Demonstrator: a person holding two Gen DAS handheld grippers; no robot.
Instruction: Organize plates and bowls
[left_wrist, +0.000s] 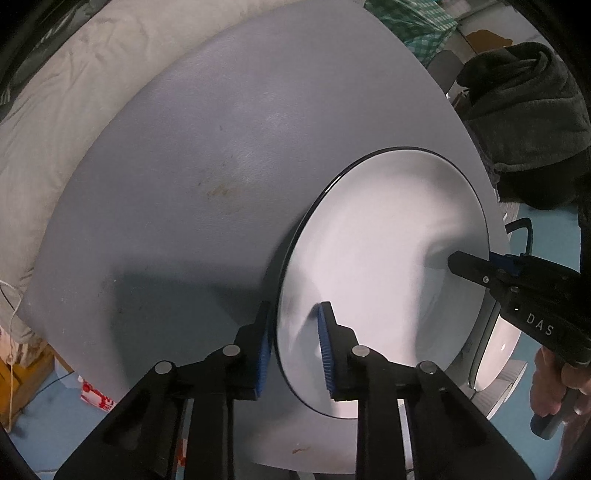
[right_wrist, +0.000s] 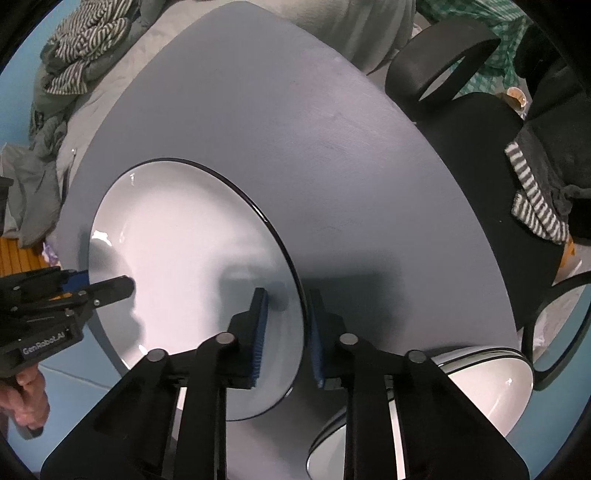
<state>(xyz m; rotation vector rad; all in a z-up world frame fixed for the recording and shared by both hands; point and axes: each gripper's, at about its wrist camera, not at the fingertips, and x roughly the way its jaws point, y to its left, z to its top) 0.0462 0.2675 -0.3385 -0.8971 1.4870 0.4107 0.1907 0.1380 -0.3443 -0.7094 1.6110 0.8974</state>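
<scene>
A large white plate with a thin black rim (left_wrist: 384, 266) is held above the round grey table (left_wrist: 184, 184). My left gripper (left_wrist: 293, 347) straddles the plate's near left rim, one blue pad over it and one under. My right gripper (right_wrist: 286, 336) straddles the opposite rim of the same plate (right_wrist: 184, 266) and shows at the right of the left wrist view (left_wrist: 480, 267). The left gripper shows at the left of the right wrist view (right_wrist: 110, 288). White black-rimmed bowls (right_wrist: 491, 384) sit below the right gripper at the table's edge (left_wrist: 495, 350).
A black office chair (right_wrist: 480, 122) with striped and dark clothes stands beyond the table (right_wrist: 369, 166). A pale quilt (left_wrist: 74, 110) lies at the table's far left. Striped clothes (right_wrist: 85, 40) lie on it. A red and white packet (left_wrist: 96, 395) lies on the blue floor.
</scene>
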